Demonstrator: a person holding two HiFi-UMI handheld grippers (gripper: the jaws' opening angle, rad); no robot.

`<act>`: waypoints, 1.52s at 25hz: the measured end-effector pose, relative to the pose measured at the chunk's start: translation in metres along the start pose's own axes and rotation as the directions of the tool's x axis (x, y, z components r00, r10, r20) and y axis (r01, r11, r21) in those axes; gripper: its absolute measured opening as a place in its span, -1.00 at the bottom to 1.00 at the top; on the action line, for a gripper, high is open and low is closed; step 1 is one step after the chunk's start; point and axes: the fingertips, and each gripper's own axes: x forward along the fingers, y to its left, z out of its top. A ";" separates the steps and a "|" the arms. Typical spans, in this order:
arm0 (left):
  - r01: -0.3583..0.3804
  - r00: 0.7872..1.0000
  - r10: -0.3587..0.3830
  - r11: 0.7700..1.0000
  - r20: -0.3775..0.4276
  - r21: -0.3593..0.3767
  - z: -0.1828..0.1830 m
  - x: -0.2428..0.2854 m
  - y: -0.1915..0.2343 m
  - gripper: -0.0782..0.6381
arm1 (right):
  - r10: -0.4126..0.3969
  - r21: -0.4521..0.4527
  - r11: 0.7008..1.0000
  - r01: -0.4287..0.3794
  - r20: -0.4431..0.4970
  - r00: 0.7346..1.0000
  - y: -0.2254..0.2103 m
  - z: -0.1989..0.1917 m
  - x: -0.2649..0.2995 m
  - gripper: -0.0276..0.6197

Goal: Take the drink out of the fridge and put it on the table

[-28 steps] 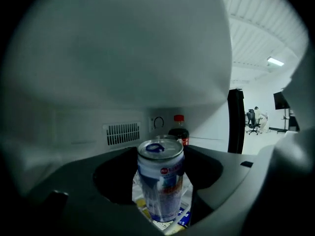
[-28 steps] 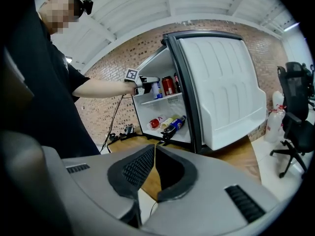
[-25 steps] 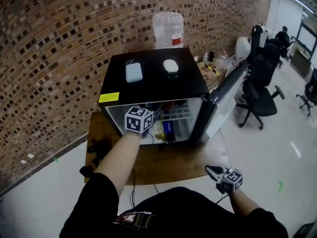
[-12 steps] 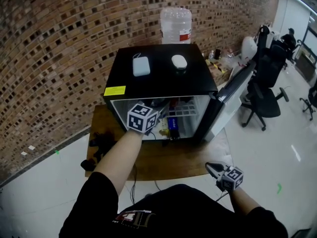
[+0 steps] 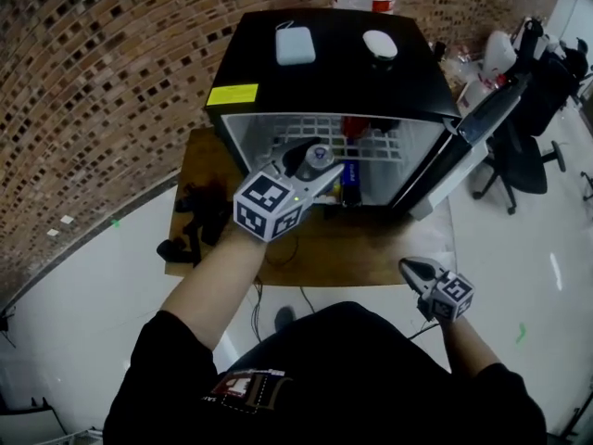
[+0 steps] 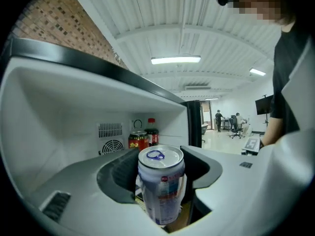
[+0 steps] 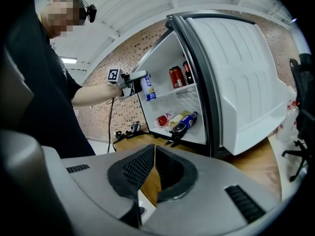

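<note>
Our left tool (image 5: 310, 167) is clamping the drink can (image 6: 161, 186) and holding it at the mouth of the open fridge (image 5: 334, 72), so we are judging the take-out nearly done. Setting it on the wooden tabletop (image 5: 361, 256) is remaining. Our right tool (image 7: 153, 173) is hanging empty, jaws together. A brick wall (image 5: 111, 82) and pale floor are surrounding the low tabletop.

The white aluminium drink can (image 6: 161, 181), printed blue and red with a silver top, stands upright in the left gripper (image 5: 309, 168), at the open black mini fridge's (image 5: 343, 72) mouth.
</note>
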 end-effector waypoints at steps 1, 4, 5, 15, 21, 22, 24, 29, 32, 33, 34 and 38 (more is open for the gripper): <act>0.007 1.000 -0.007 1.000 0.000 -0.005 -0.009 -0.004 -0.006 -0.09 | 0.006 0.001 1.000 -0.006 -0.004 1.000 0.000 -0.001 0.003 -0.84; 0.021 0.999 -0.022 0.999 -0.025 -0.032 -0.047 -0.014 -0.024 -0.09 | 0.026 0.007 1.000 -0.026 -0.024 0.999 0.000 -0.007 0.011 -0.84; 0.023 0.999 -0.025 0.999 -0.039 -0.044 -0.063 -0.015 -0.027 -0.09 | 0.032 0.008 0.999 -0.032 -0.028 0.999 0.000 -0.008 0.015 -0.84; 0.125 0.972 -0.146 0.985 -0.183 -0.120 -0.207 -0.012 -0.078 -0.09 | 0.057 0.037 0.998 -0.054 -0.076 0.996 -0.005 -0.033 0.042 -0.84; 0.171 0.951 -0.190 0.980 -0.243 -0.097 -0.256 -0.003 -0.098 -0.09 | 0.073 0.029 0.997 -0.071 -0.093 0.993 -0.008 -0.043 0.048 -0.84; 0.176 0.948 -0.193 0.980 -0.254 -0.090 -0.263 -0.002 -0.101 -0.09 | 0.075 0.037 0.997 -0.072 -0.097 0.992 -0.008 -0.044 0.048 -0.84; 0.182 0.943 -0.196 0.980 -0.269 -0.075 -0.276 0.001 -0.106 -0.09 | 0.079 0.048 0.996 -0.074 -0.101 0.992 -0.008 -0.044 0.048 -0.84; 0.184 0.952 -0.192 0.981 -0.237 -0.056 -0.285 -0.002 -0.118 -0.09 | 0.084 0.053 0.996 -0.078 -0.110 0.990 -0.008 -0.048 0.048 -0.84; 0.189 0.948 -0.202 0.979 -0.245 -0.075 -0.289 -0.007 -0.125 -0.06 | 0.083 0.057 0.995 -0.077 -0.111 0.990 -0.008 -0.049 0.048 -0.84; 0.185 0.945 -0.201 0.979 -0.256 -0.087 -0.293 -0.009 -0.125 -0.05 | 0.084 0.056 0.995 -0.079 -0.110 0.990 -0.008 -0.049 0.048 -0.84; 0.183 0.941 -0.203 0.978 -0.271 -0.097 -0.296 -0.010 -0.126 -0.02 | 0.086 0.054 0.995 -0.081 -0.109 0.990 -0.008 -0.048 0.049 -0.84; 0.175 0.938 -0.221 0.967 -0.269 -0.184 -0.293 -0.020 -0.128 0.25 | 0.084 0.050 0.996 -0.080 -0.092 0.992 -0.010 -0.042 0.049 -0.84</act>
